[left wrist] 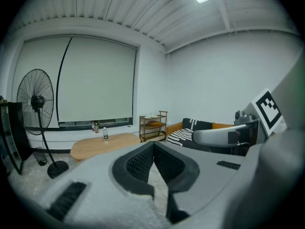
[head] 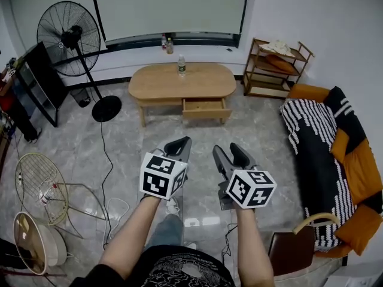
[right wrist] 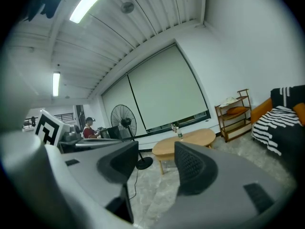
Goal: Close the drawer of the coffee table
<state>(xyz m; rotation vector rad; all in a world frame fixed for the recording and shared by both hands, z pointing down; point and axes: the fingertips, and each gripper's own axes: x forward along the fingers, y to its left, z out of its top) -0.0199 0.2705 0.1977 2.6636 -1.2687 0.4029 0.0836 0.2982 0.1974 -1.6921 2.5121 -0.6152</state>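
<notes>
Drawer [head: 205, 107] stands pulled out, well ahead — your left tongs [head: 181, 143] closed, empty; right tongs [head: 228, 150] parted, empty.

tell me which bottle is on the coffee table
The clear bottle alone on the coffee table; the other two bottles stand on the window ledge.

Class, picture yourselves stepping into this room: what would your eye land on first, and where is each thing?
First, the oval coffee table by the far wall, its drawer pulled open and a bottle standing on top. In the foreground the left gripper and right gripper, each with a black-and-white marker cube, are held well short of it. A fan stands far left; a striped throw drapes the orange sofa at right.
</notes>
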